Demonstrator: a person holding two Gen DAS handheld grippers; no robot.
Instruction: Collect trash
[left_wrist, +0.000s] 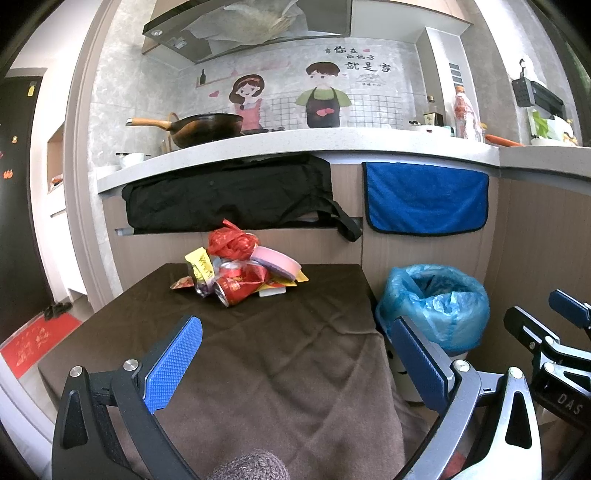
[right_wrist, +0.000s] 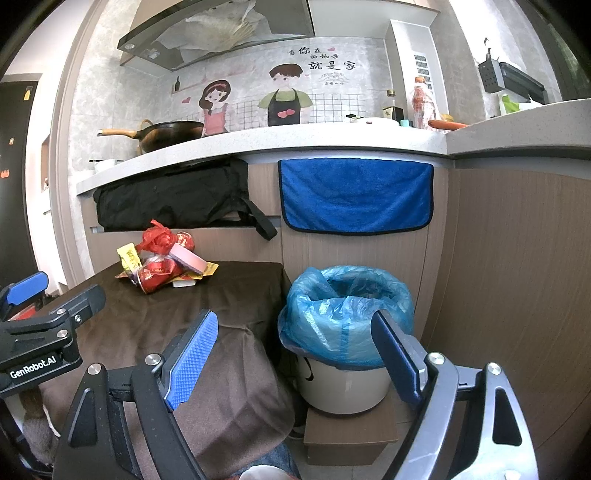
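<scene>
Blue-padded and spread wide, your left gripper (left_wrist: 295, 354) hangs empty over the brown cloth (left_wrist: 258, 332) of a low table, trash pile (left_wrist: 236, 269) near its far edge: a red can (left_wrist: 236, 290), red plastic bag (left_wrist: 231, 243), yellow wrappers (left_wrist: 201, 267) and a pink block (left_wrist: 275, 260). Your right gripper (right_wrist: 295, 354), jaws equally parted and empty, faces the blue-lined bin (right_wrist: 347, 325) just beside the table. Only the right wrist view shows the bin's white body standing on a brown box (right_wrist: 347, 428); the left view shows little below the liner.
</scene>
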